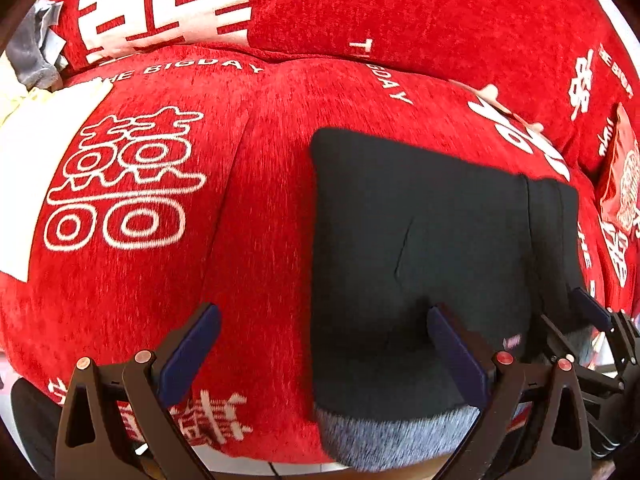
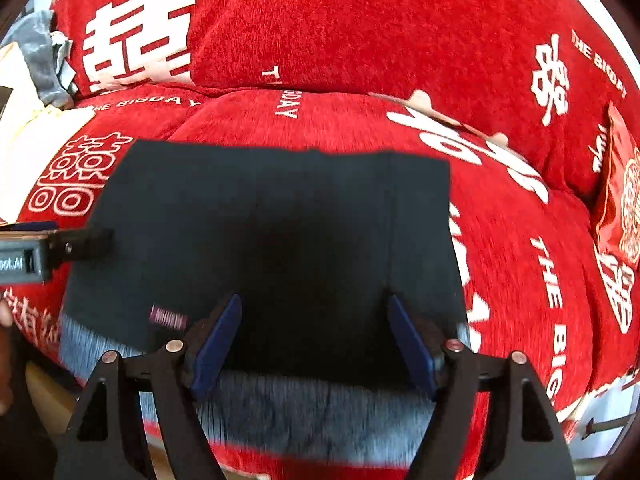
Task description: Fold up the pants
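Pants folded square on red sofa, gripper spread wide above near edge

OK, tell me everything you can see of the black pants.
The black pants lie folded into a compact, roughly rectangular stack on the red sofa cover. The outer cloth looks dark, smooth and matte. A grey fleecy lining shows along the near edge, and a small purple label sits near the near-left corner. Both tools are open above the near edge: the right tool over the middle, the left tool over the left edge.
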Motion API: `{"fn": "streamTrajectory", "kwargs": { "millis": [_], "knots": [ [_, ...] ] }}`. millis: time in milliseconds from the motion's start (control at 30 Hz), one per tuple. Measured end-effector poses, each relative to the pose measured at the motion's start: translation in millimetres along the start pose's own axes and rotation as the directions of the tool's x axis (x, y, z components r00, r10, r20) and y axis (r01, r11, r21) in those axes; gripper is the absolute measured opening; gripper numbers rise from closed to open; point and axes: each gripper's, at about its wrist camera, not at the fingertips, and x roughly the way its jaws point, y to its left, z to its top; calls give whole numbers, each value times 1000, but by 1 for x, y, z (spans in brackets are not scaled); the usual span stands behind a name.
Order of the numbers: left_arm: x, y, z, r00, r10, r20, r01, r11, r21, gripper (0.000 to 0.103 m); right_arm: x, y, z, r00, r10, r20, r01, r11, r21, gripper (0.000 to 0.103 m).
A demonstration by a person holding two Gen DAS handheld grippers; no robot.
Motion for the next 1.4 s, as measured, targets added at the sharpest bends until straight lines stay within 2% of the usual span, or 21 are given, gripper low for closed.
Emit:
{"fn": "streamTrajectory", "kwargs": {
  "millis": [167,300,333,400,433,500,567,633,733,800,867,967,1033,1100,1233,1300,1333,1400],
  "knots": [
    [-1,4,-25,1000,-5,9,5,1000,9,103,-11,7,-22,999,-41,13,42,998,-36,79],
    [-19,15,-36,998,-52,34,53,998,-24,103,-29,1,-21,997,-64,43,62,997,49,79],
    [-25,19,-38,996,-73,53,75,996,-36,103,-37,1,-19,996,-50,78,45,997,70,79],
    [-29,23,-41,996,-53,69,56,997,-44,103,-45,6,-17,993,-16,115,8,998,69,79],
    [-25,23,-43,998,-37,53,39,998,-45,103,-45,12,-16,993,-6,121,-1,998,55,79],
    [-16,19,-47,999,-46,11,47,998,-49,103,-39,21,-17,994,11,109,-14,1000,25,79],
    [-13,14,-52,999,-53,7,53,998,-46,103,-28,25,-22,996,18,83,-19,1000,9,79],
    [-5,8,-55,1000,2,-12,-2,1000,-9,103,-15,18,-30,998,47,51,-48,998,29,78],
    [12,0,-63,994,90,-70,-86,995,47,103,-15,6,-36,992,107,65,-111,992,60,78],
    [5,0,-67,995,87,-51,-86,996,29,103,-18,7,-37,993,102,64,-106,992,62,78],
    [-16,-1,-65,999,40,12,-40,999,25,103,-28,10,-36,991,81,103,-87,995,57,78],
    [-49,-4,-54,993,5,117,-6,1000,9,103,-43,12,-30,983,61,173,-70,996,48,79],
    [-52,-5,-43,994,4,110,-3,1000,-12,103,-34,7,-27,987,50,152,-61,996,66,79],
    [-44,-8,-34,997,16,79,-14,1000,-26,103,-16,-1,-29,996,36,85,-45,992,117,79],
    [-9,-25,-34,992,128,-23,-128,992,-1,103,-22,-7,-30,991,69,115,-84,987,135,79],
    [-11,-26,-37,992,124,10,-124,992,-20,103,-33,-14,-24,979,97,178,-126,979,163,79],
    [-12,-25,-35,994,106,17,-106,994,-23,103,-36,-17,-17,976,87,198,-120,980,160,79],
    [-10,-24,-31,996,85,13,-84,996,-35,103,-35,-22,7,976,21,218,-56,987,154,79]
  ]
}}
